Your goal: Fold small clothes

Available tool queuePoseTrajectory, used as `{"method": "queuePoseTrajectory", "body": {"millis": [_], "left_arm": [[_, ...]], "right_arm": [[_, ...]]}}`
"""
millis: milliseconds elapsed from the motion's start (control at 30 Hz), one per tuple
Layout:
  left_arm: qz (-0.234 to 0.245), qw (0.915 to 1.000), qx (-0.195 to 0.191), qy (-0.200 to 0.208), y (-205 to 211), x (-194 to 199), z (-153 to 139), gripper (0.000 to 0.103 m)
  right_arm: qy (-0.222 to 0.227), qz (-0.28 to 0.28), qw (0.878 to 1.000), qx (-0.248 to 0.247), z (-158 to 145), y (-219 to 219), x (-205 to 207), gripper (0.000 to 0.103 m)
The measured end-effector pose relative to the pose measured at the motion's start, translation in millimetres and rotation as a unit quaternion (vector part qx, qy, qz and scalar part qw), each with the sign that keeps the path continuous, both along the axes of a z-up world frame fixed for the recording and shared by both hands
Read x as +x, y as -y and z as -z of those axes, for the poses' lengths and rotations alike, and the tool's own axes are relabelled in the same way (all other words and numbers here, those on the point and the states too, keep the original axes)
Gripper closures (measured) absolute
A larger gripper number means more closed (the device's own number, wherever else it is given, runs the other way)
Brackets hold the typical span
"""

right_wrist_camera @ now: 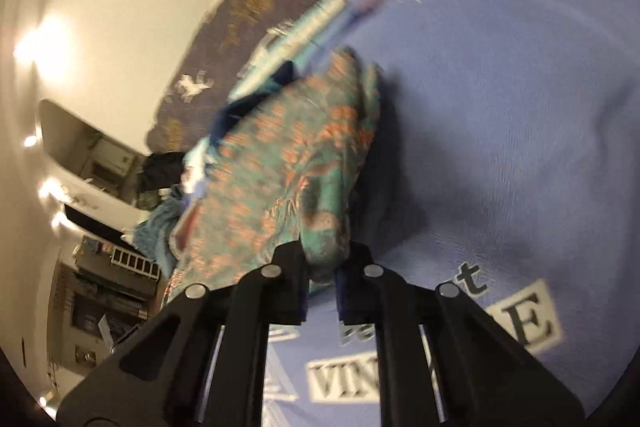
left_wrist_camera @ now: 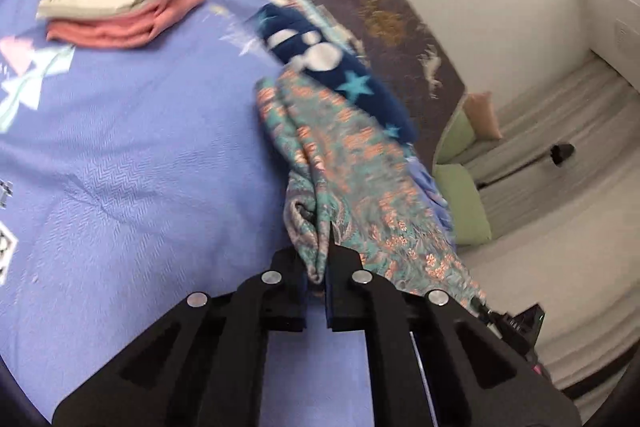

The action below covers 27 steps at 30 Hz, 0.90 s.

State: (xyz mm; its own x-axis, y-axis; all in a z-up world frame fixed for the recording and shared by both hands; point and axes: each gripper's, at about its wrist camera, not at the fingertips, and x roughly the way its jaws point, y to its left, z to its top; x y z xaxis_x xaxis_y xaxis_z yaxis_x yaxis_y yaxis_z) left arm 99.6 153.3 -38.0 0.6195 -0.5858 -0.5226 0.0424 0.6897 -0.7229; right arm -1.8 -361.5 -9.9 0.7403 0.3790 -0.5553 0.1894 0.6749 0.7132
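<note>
Nearest in the left wrist view, the left gripper (left_wrist_camera: pixel 320 267) is clamped tight on a bunched edge of the floral cloth (left_wrist_camera: pixel 344 163), a teal piece with orange flowers. In the right wrist view the right gripper (right_wrist_camera: pixel 324 259) is likewise pinched shut on another bunched part of the same floral cloth (right_wrist_camera: pixel 280 155). The garment stretches away from both grippers and looks lifted above the bedspread (left_wrist_camera: pixel 140 155), which is purple and lies under everything.

The step in hand seems to be raising the piece so it can be spread flat. To do it well, draw the two held points apart until the fabric between them hangs without twists, then lower it onto bare bedspread with the far edge touching down first.

Just beyond the garment lies a navy cloth with stars (left_wrist_camera: pixel 328 63). Farther off sits a folded stack (left_wrist_camera: pixel 120 7), a beige piece on a pink one; the spread should land well apart from it.
</note>
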Motion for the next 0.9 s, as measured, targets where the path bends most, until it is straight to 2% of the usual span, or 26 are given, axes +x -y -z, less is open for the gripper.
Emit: {"method": "queuePoseTrajectory", "body": {"millis": [133,200,267,300,333,367,400,433,467,533,600,633,700,800,900], "left_arm": [[0.038,0.9986,0.025,0.027,3.5,-49.9,-24.1,0.098],[0.061,0.9970,0.044,0.014,7.4,-80.2,-20.6,0.098],[0.086,0.9931,0.079,-0.008,12.7,-108.9,-7.5,0.096],[0.085,0.9912,0.101,-0.013,14.2,-115.1,-2.5,0.095],[0.077,0.9881,0.132,-0.016,14.6,-121.2,2.2,0.093],[0.064,0.9852,0.159,-0.014,11.2,-125.9,3.9,0.092],[0.041,0.9809,0.190,-0.004,7.3,-128.1,0.7,0.089],[0.024,0.9777,0.208,0.008,3.8,-127.6,-5.1,0.083],[0.010,0.9757,0.218,0.022,1.3,-125.7,-12.3,0.067],[-0.009,0.9746,0.216,0.059,-0.5,-116.4,-29.9,0.048],[-0.009,0.9718,0.223,0.077,7.0,-98.0,-39.0,0.047],[-0.003,0.9721,0.222,0.076,10.3,-91.3,-38.5,0.043],[0.002,0.9736,0.222,0.053,17.8,-73.4,-29.7,0.041],[0.016,0.9728,0.231,0.013,27.1,-56.4,-8.4,0.041],[0.014,0.9624,0.271,-0.002,32.4,-49.2,8.0,0.041]], "right_arm": [[0.018,-0.018,0.999,-0.022,-29.1,5.9,-51.7,0.094],[0.002,-0.025,0.999,-0.032,-25.1,9.2,-82.0,0.094],[-0.040,-0.024,0.998,-0.052,-9.1,11.6,-108.5,0.092],[-0.072,-0.020,0.995,-0.062,4.6,12.4,-121.0,0.088],[-0.094,-0.013,0.993,-0.073,14.0,14.9,-130.8,0.079],[-0.121,0.014,0.987,-0.105,23.8,19.0,-141.1,0.075],[-0.124,0.023,0.985,-0.119,24.7,21.8,-143.9,0.071],[-0.121,0.029,0.984,-0.128,22.9,23.7,-146.8,0.063],[-0.107,0.040,0.984,-0.134,14.7,26.8,-146.3,0.060],[-0.077,0.036,0.986,-0.145,0.7,27.1,-139.3,0.048],[-0.047,0.013,0.984,-0.171,-13.1,23.4,-121.8,0.043],[-0.042,0.004,0.981,-0.188,-17.2,20.4,-108.3,0.041],[-0.041,-0.010,0.980,-0.195,-15.6,22.3,-87.4,0.041],[-0.061,-0.023,0.983,-0.170,0.0,26.9,-57.2,0.041],[-0.076,-0.020,0.985,-0.152,15.3,38.8,-38.5,0.042]]}}
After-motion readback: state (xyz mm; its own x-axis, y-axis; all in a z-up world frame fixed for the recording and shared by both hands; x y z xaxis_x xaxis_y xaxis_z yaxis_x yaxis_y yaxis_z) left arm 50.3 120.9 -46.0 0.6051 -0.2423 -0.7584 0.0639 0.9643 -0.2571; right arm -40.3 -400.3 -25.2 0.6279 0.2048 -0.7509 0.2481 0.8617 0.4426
